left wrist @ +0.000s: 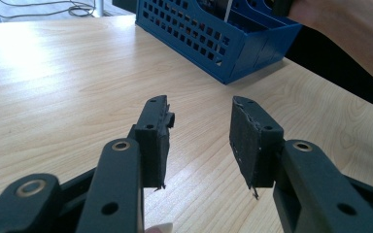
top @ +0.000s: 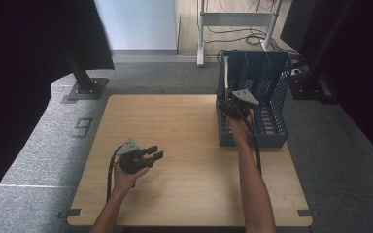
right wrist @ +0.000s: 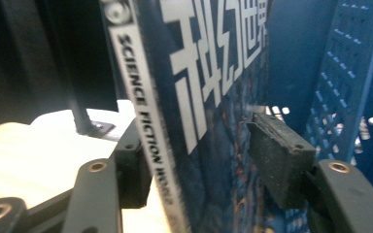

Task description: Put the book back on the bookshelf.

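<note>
**Magazine upright in the blue rack, right jaws loosened around it**

Magazine [right wrist: 189, 111]: one, dark blue, its spine reading "SCIENCE FICTION" beside large white characters. It stands upright in the left-hand compartment of the single blue perforated file rack [top: 272, 97], which sits at the far right of the one wooden table [top: 175, 145]. In the high view its pale edge shows as a thin vertical strip at the rack's left side.

Right gripper [right wrist: 209, 160]: one, held at the rack's near left corner. The magazine passes between its two black jaws. The right pad stands clear of the cover; whether the left pad touches the spine side cannot be told. The jaws are parted and not pressing.

Left gripper [top: 150, 155]: one, held in the person's left hand over the near left part of the table, well apart from the rack. Its two jaws stand open with nothing between them, pointed toward the rack.
</note>
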`<state>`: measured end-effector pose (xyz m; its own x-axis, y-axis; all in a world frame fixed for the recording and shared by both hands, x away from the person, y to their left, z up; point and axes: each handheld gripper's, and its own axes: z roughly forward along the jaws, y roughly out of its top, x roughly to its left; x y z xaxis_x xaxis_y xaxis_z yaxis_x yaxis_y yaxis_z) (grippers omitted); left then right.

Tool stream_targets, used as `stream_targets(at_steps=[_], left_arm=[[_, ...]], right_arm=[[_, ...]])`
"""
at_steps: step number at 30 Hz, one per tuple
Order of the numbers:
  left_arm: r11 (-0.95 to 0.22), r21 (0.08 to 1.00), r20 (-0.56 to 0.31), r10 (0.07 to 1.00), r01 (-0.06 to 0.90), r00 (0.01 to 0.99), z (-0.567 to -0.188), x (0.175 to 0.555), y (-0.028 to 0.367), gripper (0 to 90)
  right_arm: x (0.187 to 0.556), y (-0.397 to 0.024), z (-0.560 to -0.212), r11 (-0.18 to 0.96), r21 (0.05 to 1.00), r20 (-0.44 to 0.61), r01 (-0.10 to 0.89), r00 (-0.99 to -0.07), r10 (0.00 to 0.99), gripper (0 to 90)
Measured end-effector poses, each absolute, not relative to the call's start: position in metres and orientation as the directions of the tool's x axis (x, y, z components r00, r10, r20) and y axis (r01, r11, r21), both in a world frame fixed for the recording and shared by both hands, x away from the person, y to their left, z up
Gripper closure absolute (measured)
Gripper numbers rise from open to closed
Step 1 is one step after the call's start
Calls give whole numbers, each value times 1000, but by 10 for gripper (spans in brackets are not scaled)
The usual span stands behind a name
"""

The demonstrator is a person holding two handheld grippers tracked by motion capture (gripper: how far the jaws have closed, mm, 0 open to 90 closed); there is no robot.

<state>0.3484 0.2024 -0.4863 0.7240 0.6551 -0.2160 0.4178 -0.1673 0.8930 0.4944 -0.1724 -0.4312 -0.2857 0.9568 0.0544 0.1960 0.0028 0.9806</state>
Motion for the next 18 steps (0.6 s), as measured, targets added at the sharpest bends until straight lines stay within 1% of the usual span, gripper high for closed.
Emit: stream_targets(at_steps=[7,13,18], left_arm=[[-174,894,-208,653,412,728,-485,347,200,586],[-181,894,-203,653,411,729,-485,346,198,586],[-180,894,-201,658,411,726,-484,345,200,584]], right_arm=[[482,-175,-427,28,981,29,194,-283,959,372],[477,-176,-424,51,978,13,203,-302,953,369],[474,-175,-423,45,977,22,207,-313,950,367]])
